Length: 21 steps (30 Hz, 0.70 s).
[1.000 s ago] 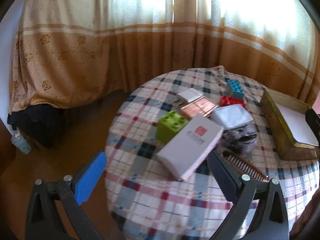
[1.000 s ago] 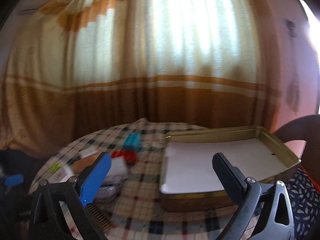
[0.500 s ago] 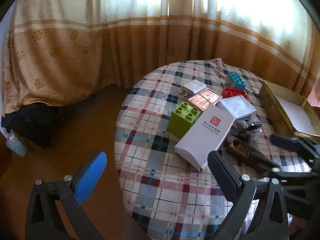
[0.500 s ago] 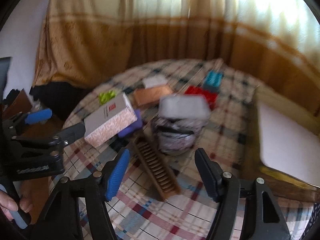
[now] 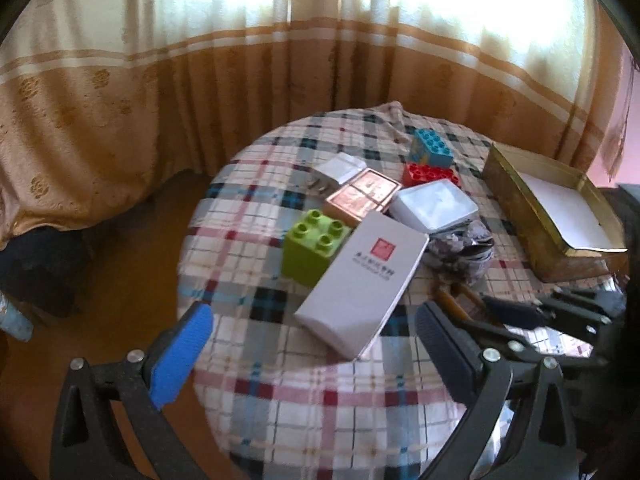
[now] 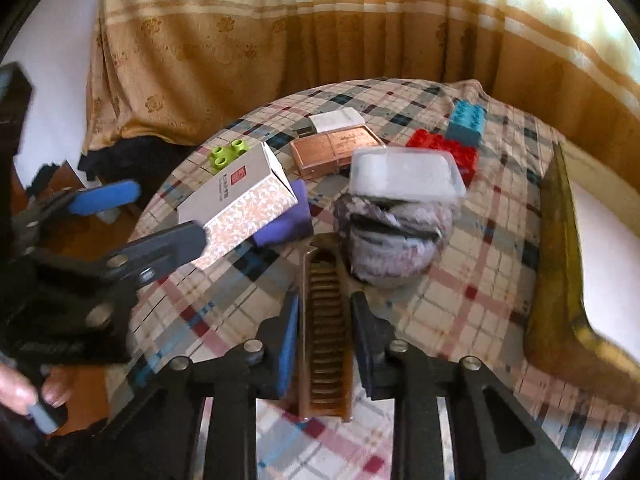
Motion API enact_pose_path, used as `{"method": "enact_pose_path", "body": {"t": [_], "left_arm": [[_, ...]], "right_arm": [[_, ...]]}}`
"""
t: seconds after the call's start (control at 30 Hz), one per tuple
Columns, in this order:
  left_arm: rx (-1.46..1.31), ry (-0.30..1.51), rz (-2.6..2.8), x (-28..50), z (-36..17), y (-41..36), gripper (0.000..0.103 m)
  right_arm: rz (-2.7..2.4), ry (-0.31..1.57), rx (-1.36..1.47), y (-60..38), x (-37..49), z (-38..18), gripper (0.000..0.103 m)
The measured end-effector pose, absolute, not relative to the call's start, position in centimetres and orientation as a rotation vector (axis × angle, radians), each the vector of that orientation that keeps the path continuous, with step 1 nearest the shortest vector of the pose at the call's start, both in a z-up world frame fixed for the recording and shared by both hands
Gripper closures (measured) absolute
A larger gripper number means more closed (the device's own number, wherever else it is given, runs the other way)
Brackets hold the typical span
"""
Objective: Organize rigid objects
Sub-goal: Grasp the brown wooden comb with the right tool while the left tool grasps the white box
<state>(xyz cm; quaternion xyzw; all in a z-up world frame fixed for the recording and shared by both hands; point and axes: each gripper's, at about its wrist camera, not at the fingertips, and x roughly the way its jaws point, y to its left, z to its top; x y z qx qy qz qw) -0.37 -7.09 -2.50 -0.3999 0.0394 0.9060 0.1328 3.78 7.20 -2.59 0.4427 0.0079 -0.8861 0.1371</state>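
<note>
Comb (image 6: pixel 326 332) clamped lengthwise in right tongs (image 6: pixel 325 324); left tongs (image 5: pixel 316 344) open, near table edge (image 5: pixel 188 240).

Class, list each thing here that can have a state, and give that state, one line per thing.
right gripper, shut on the wooden comb
left gripper, open, holding nothing
wooden comb, flat on the tablecloth, gripped
white carton, closed, lying tilted
gold tin, open, white sheet inside
clear box, lid on

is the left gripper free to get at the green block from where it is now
Probably yes: the left gripper is open and empty, and the green block stands uncovered just ahead, though the white box leans against its right side.
</note>
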Motion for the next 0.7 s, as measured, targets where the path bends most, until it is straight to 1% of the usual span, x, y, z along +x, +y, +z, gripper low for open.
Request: {"method": "enact_pose_path", "body": {"t": [0.1, 0.13, 0.17, 0.2, 0.27, 0.3, 0.37, 0.47, 0.5, 0.7], "left_arm": [[-1.176, 0.171, 2.608, -1.1, -3.0, -5.8, 0.002], [-1.18, 0.199, 2.612, -1.3, -3.2, -5.4, 0.005], [-1.188, 0.222, 2.618, -1.5, -3.4, -5.2, 0.012], [-1.198, 0.237, 2.618, -1.7, -3.6, -4.9, 0.016], [-1.244, 0.207, 2.575, -2.2, -4.3, -4.8, 0.038], [-1.223, 0.217, 2.589, -2.0, -4.3, -4.7, 0.038], [-1.223, 0.219, 2.563, -1.7, -4.4, -4.7, 0.053], [-1.216, 0.171, 2.522, -1.2, -4.6, -4.9, 0.06], [-1.203, 0.161, 2.521, -1.0, -4.5, -4.9, 0.061], [-1.141, 0.081, 2.53, -0.3, -3.4, -5.9, 0.061]], "right_arm": [[-2.569, -0.073, 1.273, 8.6, 4.8, -2.6, 0.075], [-2.575, -0.099, 1.27, 9.1, 5.2, -2.6, 0.075], [-2.581, -0.113, 1.267, 9.4, 5.6, -2.5, 0.075], [-2.59, -0.127, 1.261, 9.7, 5.9, -2.5, 0.075], [-2.6, -0.142, 1.245, 10.1, 6.5, -2.3, 0.075], [-2.604, -0.15, 1.237, 10.3, 6.8, -2.2, 0.075], [-2.603, -0.166, 1.225, 10.5, 7.1, -1.9, 0.075], [-2.609, -0.19, 1.193, 10.9, 7.7, -1.5, 0.075], [-2.614, -0.197, 1.18, 11.0, 7.9, -1.3, 0.075], [-2.653, -0.255, 1.127, 12.0, 8.1, -0.6, 0.075]]}}
